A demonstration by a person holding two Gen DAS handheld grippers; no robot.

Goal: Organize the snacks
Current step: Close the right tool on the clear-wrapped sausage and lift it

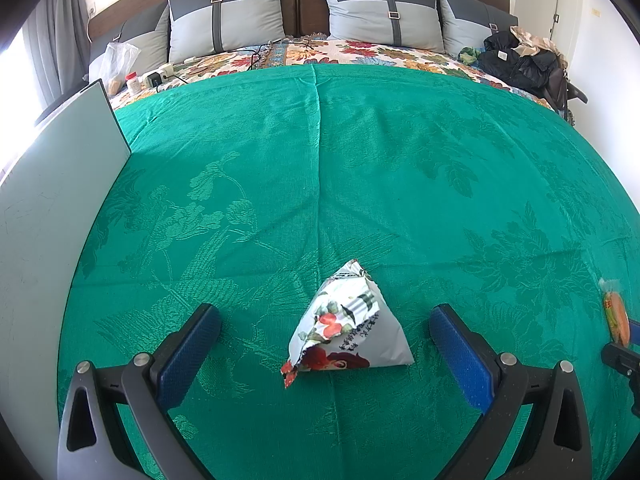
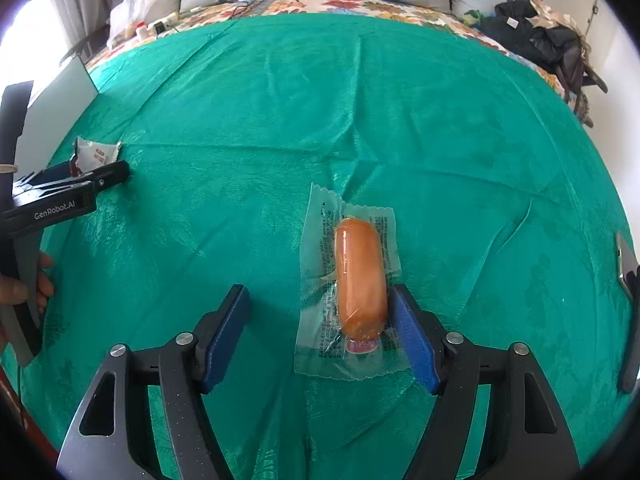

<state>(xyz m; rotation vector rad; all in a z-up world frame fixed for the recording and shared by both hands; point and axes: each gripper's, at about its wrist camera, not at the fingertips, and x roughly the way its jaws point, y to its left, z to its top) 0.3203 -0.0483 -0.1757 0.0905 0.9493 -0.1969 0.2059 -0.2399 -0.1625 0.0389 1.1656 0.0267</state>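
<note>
A white snack packet [image 1: 348,328] with red flower print lies on the green cloth [image 1: 360,160], between the blue pads of my left gripper [image 1: 325,312]. That gripper is open and neither pad touches the packet. An orange sausage in clear wrap [image 2: 360,276] lies lengthwise between the fingers of my right gripper [image 2: 319,292], which is open. The sausage sits against the right pad [image 2: 412,340] and well apart from the left one. The right wrist view shows the left gripper [image 2: 100,176] at far left, the packet [image 2: 96,152] just beyond it.
A white board [image 1: 60,200] stands along the cloth's left edge. Grey pillows [image 1: 224,16] line the headboard behind a floral bedspread [image 1: 360,52]. A plastic bag and jar [image 1: 124,68] sit back left, dark clothes [image 1: 520,60] back right. A hand [image 2: 24,284] holds the left gripper.
</note>
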